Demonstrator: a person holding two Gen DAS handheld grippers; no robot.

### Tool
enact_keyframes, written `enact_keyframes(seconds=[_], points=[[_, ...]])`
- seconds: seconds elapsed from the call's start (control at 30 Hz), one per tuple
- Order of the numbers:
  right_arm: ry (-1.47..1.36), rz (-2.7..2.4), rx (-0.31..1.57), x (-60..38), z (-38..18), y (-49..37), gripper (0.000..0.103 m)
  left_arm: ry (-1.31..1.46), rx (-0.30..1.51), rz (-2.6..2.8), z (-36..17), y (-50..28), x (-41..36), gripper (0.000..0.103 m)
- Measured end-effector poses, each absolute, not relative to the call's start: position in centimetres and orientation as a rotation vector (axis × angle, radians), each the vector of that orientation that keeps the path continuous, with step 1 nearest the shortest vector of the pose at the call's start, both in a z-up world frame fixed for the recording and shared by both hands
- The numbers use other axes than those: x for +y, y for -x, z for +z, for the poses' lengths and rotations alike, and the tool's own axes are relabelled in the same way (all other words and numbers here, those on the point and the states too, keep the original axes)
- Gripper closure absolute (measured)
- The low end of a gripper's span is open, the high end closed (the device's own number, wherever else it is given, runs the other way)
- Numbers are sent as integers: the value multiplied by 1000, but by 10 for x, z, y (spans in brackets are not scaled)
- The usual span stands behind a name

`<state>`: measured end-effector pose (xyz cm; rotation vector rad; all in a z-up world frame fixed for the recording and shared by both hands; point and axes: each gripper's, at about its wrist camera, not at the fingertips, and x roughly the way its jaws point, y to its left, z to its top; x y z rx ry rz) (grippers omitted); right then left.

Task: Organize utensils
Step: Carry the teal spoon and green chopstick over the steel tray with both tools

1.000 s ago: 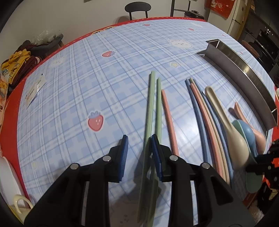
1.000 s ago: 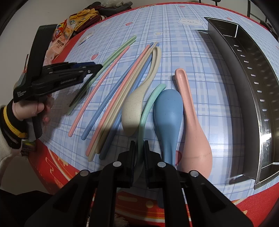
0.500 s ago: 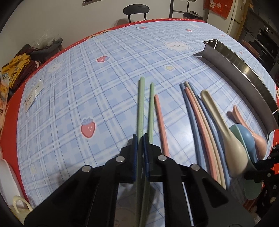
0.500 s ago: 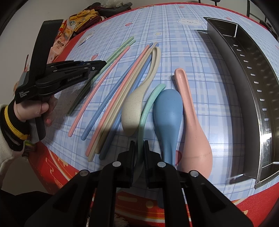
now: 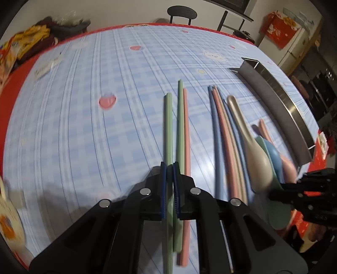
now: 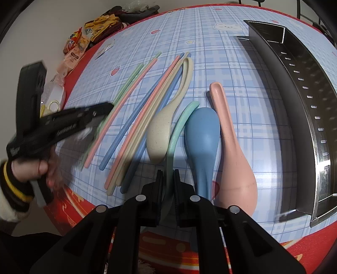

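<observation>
Fingers [image 5: 163, 185] pinch green chopstick [image 5: 168, 126]; right wrist view blurs it.

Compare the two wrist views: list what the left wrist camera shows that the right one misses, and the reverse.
Only the left wrist view shows the left gripper shut on one green chopstick, plus the black chair behind the table. Only the right wrist view shows the person's left hand, the metal tray's perforated inside, and the right gripper shut on the green spoon. Both show the blue spoon, pink spoon, beige spoon and the checked tablecloth.
</observation>
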<state>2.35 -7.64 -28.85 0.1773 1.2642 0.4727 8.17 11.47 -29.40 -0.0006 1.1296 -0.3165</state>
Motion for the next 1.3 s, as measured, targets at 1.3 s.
enact_keyframes(seconds=[1.3], points=[[-277, 650, 1103, -197, -223, -49, 94, 464, 1025, -256, -200, -38, 37, 93]])
